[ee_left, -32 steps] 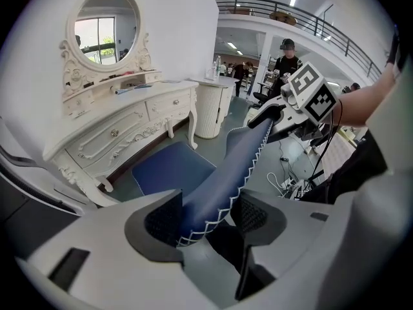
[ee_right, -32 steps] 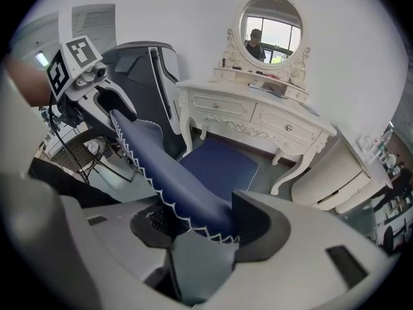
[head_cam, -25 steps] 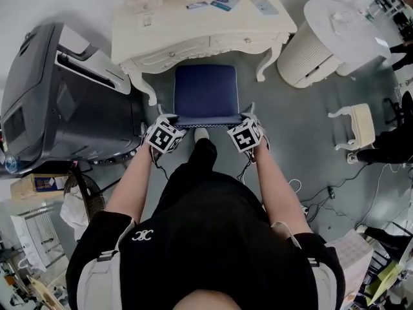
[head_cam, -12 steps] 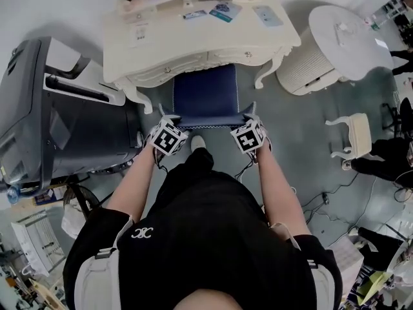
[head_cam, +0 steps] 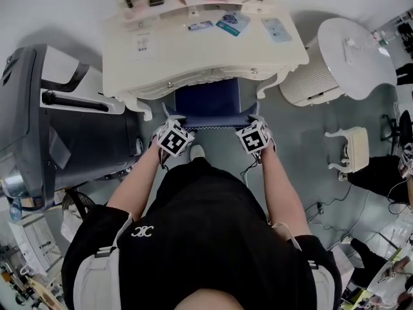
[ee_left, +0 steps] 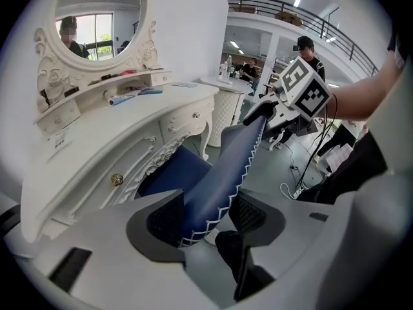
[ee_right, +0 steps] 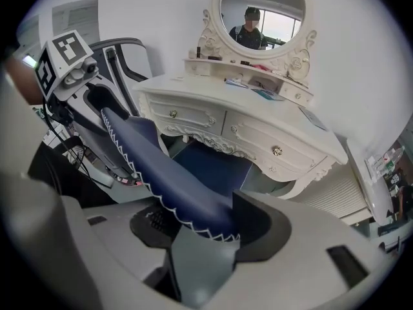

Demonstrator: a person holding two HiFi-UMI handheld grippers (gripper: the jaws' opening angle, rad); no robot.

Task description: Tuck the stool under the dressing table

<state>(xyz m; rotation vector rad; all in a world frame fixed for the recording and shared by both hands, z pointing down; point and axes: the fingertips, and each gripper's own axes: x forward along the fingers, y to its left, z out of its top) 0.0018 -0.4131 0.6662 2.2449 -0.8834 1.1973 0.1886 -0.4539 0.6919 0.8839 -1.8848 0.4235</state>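
The stool (head_cam: 208,101) has a dark blue seat with white zigzag stitching, and its far half lies under the white dressing table (head_cam: 161,50). My left gripper (head_cam: 170,120) is shut on the seat's near left corner. My right gripper (head_cam: 250,119) is shut on the near right corner. In the left gripper view the seat edge (ee_left: 213,192) runs between the two pads of the left gripper (ee_left: 205,218). In the right gripper view the stitched edge (ee_right: 161,173) sits inside the right gripper (ee_right: 203,223), beneath the table's drawers (ee_right: 258,134). The stool's legs are hidden.
A large grey machine (head_cam: 58,128) stands close to the left of the table. At the right are a white round ribbed unit (head_cam: 335,63) and a small white stool (head_cam: 353,150). Cables (head_cam: 322,205) lie on the grey floor. Small items crowd the tabletop beneath an oval mirror (ee_right: 261,8).
Both grippers have pushed forward with the stool. More of the blue seat is now hidden beneath the dressing table, and the person has stepped closer to it.
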